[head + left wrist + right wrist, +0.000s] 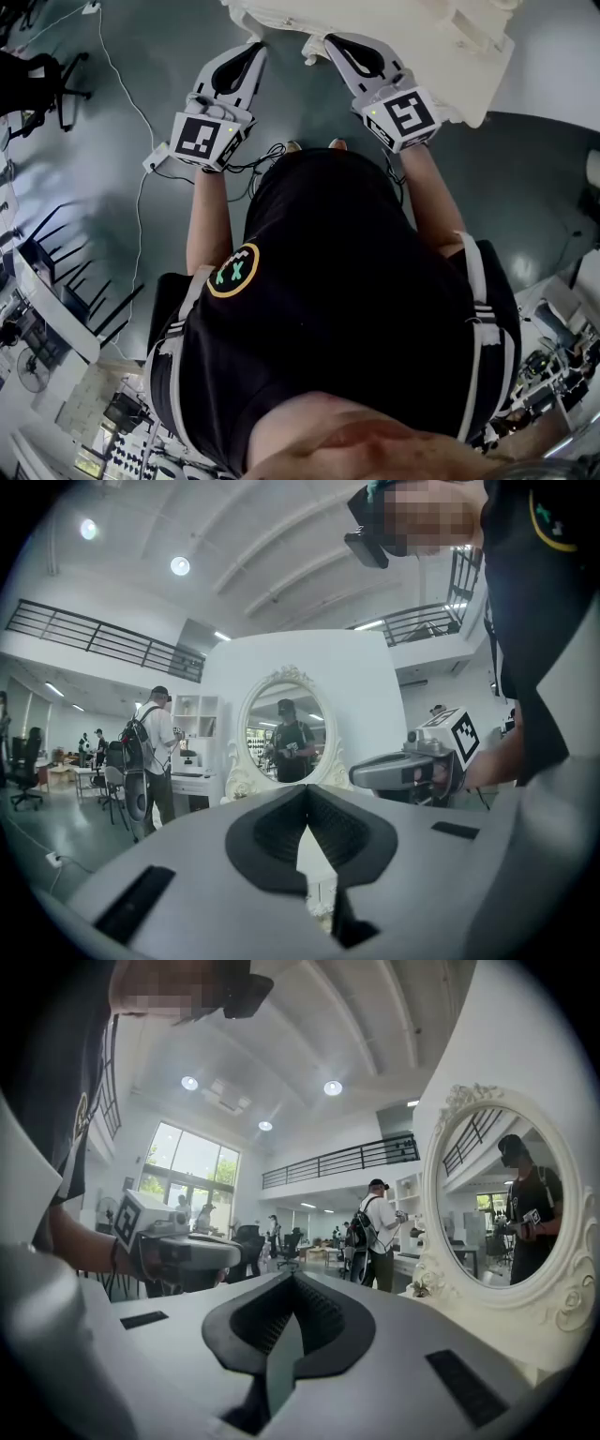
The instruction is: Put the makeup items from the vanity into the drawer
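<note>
Grey polished floor (122, 103) fills the head view, with a white vanity (469, 56) at the far edge. The person stands just in front of it and holds both tools level. The left gripper (251, 52) and the right gripper (334, 42) sit side by side, tips near the vanity's front. A white cable (139, 202) trails across the floor on the left, near the feet. It could snag a step or tug a hand off line.

From the left gripper view, the left gripper (307, 794) has its jaws pressed together at the tips, with nothing between them. Far ahead stands an oval mirror in a carved white frame (286, 738), with the right gripper (358, 775) level on the right. A person with a backpack (155, 747) stands far left.

From the right gripper view, the right gripper (292, 1281) is likewise fully closed and empty. The mirror (506, 1213) is close on its right and the left gripper (246, 1252) is on its left.

No view shows the makeup items or the drawer, so their place on the vanity cannot be told.

The main risk, as I judge it, is reaching in with closed jaws. They would shove or topple a small item instead of taking it. With the items out of sight, a blind advance could also knock the mirror frame. The two tools are close enough together to bump each other.
</note>
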`<state>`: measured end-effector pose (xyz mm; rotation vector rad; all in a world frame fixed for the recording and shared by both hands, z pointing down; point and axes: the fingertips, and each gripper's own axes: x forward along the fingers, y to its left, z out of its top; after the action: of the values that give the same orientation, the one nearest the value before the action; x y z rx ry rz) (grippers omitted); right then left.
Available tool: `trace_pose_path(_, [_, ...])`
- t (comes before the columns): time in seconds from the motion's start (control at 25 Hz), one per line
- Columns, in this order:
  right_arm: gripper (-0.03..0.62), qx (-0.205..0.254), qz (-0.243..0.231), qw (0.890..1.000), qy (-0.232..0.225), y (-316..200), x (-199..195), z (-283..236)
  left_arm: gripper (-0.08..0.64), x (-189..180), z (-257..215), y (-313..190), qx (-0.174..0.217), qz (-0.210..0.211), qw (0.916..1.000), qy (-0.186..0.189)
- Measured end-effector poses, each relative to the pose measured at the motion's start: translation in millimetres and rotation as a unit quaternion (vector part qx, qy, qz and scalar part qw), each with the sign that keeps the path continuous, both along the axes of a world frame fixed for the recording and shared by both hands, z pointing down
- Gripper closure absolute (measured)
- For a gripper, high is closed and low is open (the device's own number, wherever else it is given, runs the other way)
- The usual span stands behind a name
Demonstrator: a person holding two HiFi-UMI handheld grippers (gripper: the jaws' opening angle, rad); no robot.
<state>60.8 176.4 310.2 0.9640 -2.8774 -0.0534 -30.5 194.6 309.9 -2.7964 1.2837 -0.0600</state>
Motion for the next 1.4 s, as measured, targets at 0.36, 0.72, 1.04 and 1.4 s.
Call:
trace_pose_path(0.36, [0.507, -0.004, 0.009, 1.0, -0.005, -3, 5, 6, 0.541, 2, 5, 0, -0.003, -0.001, 1.0, -0.003])
trace_pose_path(0.72, [0.294, -0.021, 0.01, 1.0, -0.012, -9, 10, 11, 0.541, 3, 6, -1, -0.003, -0.003, 1.0, -0.003])
trace_pose_path(1.04, [0.138, -0.041, 0.001, 0.999, -0.014, -10, 11, 17, 0.541, 6, 7, -1, -0.007, -0.004, 1.0, -0.002])
trace_pose_path(1.4, [-0.006, -0.039, 0.003, 0.999, -0.015, -15, 20, 19, 0.541, 13, 7, -3, -0.008, -0.005, 0.9999, -0.01])
